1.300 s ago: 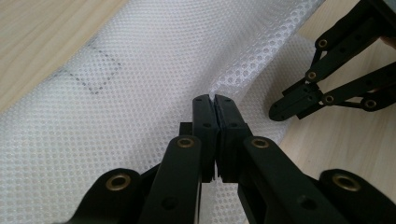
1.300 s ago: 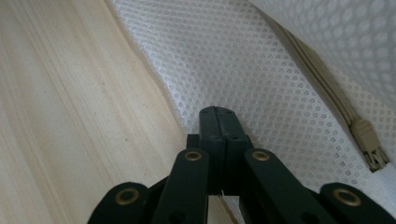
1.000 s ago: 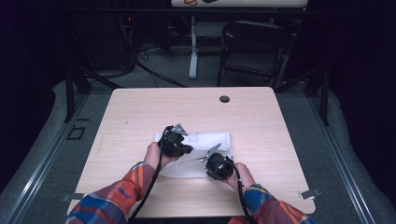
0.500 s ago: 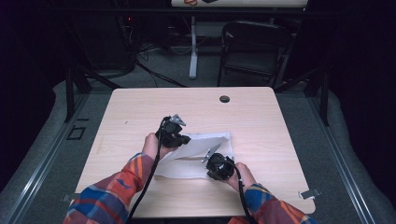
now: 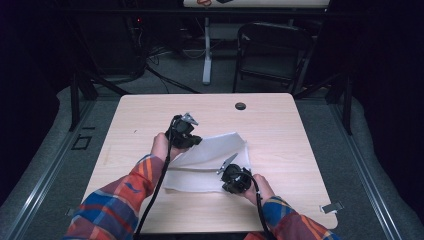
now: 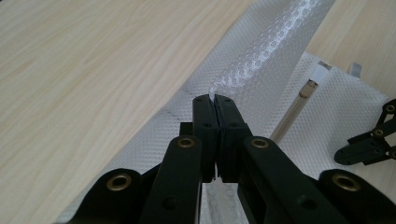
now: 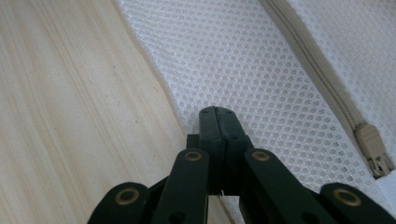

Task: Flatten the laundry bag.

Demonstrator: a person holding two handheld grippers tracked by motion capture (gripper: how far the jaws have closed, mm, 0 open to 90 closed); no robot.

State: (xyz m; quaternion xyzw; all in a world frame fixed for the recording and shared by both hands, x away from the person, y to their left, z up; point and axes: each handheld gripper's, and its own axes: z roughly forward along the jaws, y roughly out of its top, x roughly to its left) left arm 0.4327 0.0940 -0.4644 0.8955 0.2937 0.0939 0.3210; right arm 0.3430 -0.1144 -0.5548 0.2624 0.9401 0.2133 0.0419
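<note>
A white mesh bag [image 5: 210,160] with a beige zip [image 7: 317,74] lies on the wooden table [image 5: 300,140]. My left gripper [image 5: 189,139] is shut on a fold of the mesh [image 6: 261,56] and holds that side raised off the table, so the fabric slopes up to the jaws [image 6: 214,98]. My right gripper [image 5: 231,175] sits low at the bag's near right part. In the right gripper view its jaws [image 7: 217,112] are shut at the bag's edge [image 7: 261,70], beside the zip pull [image 7: 373,144]. The right gripper [image 6: 369,144] also appears far right in the left gripper view.
A small black round cap [image 5: 240,106] sits near the table's far edge. A dark folding chair [image 5: 272,50] and cables stand on the floor behind the table. Bare wood lies left and right of the bag.
My left gripper has risen and moved away toward the far left, lifting the bag's side with it. The right gripper has stayed where it was.
</note>
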